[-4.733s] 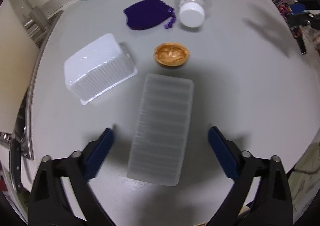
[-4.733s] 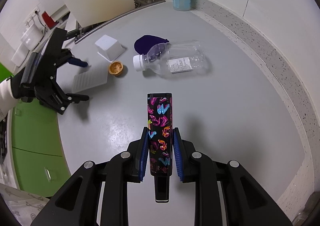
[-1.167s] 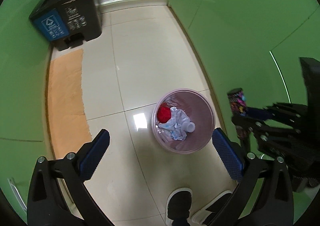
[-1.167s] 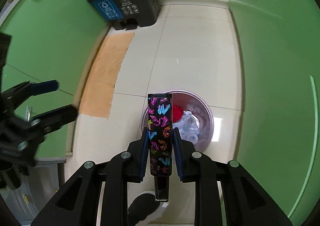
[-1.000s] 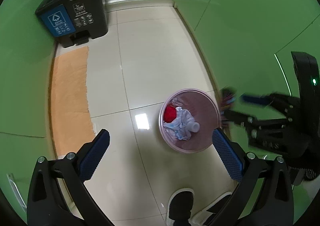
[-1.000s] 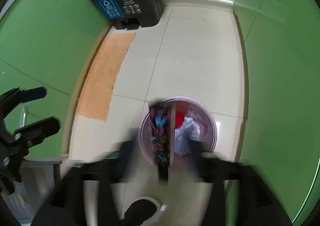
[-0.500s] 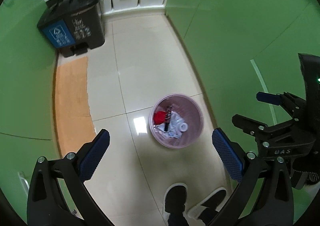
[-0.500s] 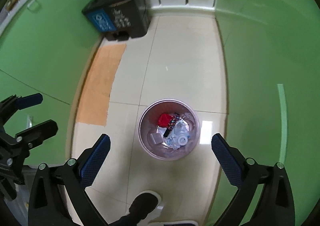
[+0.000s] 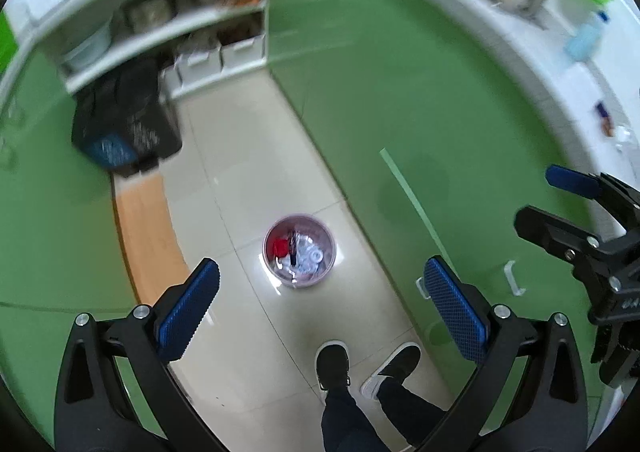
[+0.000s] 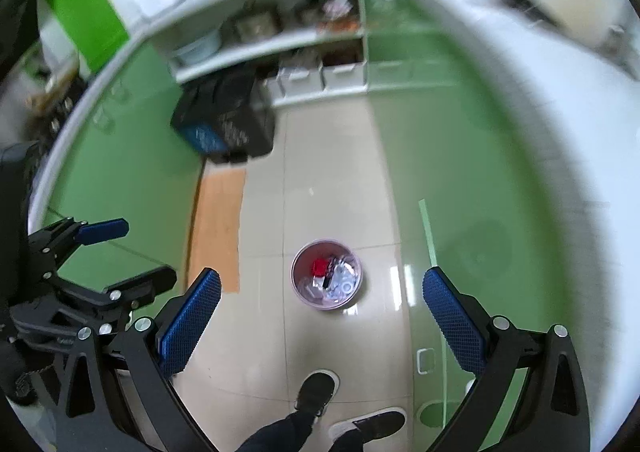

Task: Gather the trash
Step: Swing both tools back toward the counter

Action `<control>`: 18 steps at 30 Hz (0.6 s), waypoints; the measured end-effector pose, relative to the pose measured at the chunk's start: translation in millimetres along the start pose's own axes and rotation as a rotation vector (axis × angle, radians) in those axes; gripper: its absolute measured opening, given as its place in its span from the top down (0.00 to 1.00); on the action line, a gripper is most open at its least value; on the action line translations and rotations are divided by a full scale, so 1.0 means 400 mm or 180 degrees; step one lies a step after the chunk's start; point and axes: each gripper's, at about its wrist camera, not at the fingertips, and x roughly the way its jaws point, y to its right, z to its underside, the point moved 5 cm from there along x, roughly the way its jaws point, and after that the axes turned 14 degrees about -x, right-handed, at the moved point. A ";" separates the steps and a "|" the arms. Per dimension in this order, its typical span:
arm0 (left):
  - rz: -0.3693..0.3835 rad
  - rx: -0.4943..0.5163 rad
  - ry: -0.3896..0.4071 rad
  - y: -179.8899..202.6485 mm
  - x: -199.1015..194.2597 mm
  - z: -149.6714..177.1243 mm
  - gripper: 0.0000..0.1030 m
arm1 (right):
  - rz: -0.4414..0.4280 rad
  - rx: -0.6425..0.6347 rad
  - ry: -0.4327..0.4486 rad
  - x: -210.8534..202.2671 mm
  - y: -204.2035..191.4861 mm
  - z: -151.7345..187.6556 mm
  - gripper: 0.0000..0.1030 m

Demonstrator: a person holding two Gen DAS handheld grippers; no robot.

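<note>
A pink round trash bin (image 9: 330, 243) stands on the tiled floor far below; it also shows in the right wrist view (image 10: 297, 284). It holds red and clear trash and the dark patterned box (image 9: 294, 247), which also shows in the right wrist view (image 10: 330, 270). My left gripper (image 9: 323, 306) is open and empty, high above the floor. My right gripper (image 10: 322, 316) is open and empty too. Each gripper shows at the edge of the other's view, the right (image 9: 560, 203) and the left (image 10: 120, 252).
Green cabinet fronts (image 9: 400, 91) line both sides of the aisle. A black and blue bin (image 10: 224, 123) stands at the far end under white shelves (image 10: 260, 39). An orange mat (image 9: 148, 228) lies on the left. The person's feet (image 9: 360, 364) are below. The grey counter (image 9: 580, 71) curves at the right.
The right gripper opened over the bin and the patterned box fell in. Both grippers have since risen; the bin looks smaller and the shelves and counter have come into view.
</note>
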 end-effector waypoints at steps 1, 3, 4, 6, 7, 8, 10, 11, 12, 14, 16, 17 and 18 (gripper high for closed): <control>0.0025 0.0057 0.0030 0.024 -0.031 -0.010 0.03 | 0.0029 0.0057 0.0047 -0.042 0.013 0.003 0.06; 0.0082 0.0216 0.0118 0.091 -0.102 -0.030 0.03 | 0.0120 0.0193 0.0153 -0.132 0.047 0.017 0.06; 0.0088 0.0299 0.0146 0.125 -0.131 -0.036 0.03 | 0.0178 0.0261 0.0195 -0.174 0.067 0.030 0.06; 0.0089 0.0424 0.0188 0.181 -0.166 -0.044 0.03 | 0.0316 0.0437 0.0294 -0.257 0.111 0.062 0.06; 0.0100 0.0507 0.0197 0.223 -0.185 -0.047 0.03 | 0.0373 0.0518 0.0332 -0.291 0.133 0.076 0.06; 0.0123 0.0565 0.0189 0.251 -0.192 -0.051 0.03 | 0.0442 0.0598 0.0362 -0.322 0.156 0.089 0.06; 0.0223 0.0674 0.0178 0.313 -0.210 -0.053 0.03 | 0.0621 0.0779 0.0425 -0.387 0.211 0.136 0.06; 0.0321 0.0785 0.0169 0.361 -0.220 -0.050 0.03 | 0.0710 0.0897 0.0461 -0.423 0.246 0.164 0.06; 0.0364 0.0860 0.0175 0.388 -0.223 -0.047 0.03 | 0.0783 0.0975 0.0484 -0.446 0.269 0.182 0.06; 0.0503 0.1084 0.0181 0.474 -0.239 -0.035 0.03 | 0.0947 0.1148 0.0549 -0.500 0.327 0.233 0.06; 0.0592 0.1245 0.0189 0.549 -0.247 -0.018 0.03 | 0.1066 0.1281 0.0577 -0.537 0.372 0.273 0.06; 0.0631 0.1311 0.0181 0.581 -0.247 -0.012 0.03 | 0.1130 0.1371 0.0590 -0.560 0.403 0.299 0.06; 0.0658 0.1360 0.0172 0.604 -0.250 -0.008 0.03 | 0.1162 0.1416 0.0600 -0.573 0.421 0.310 0.06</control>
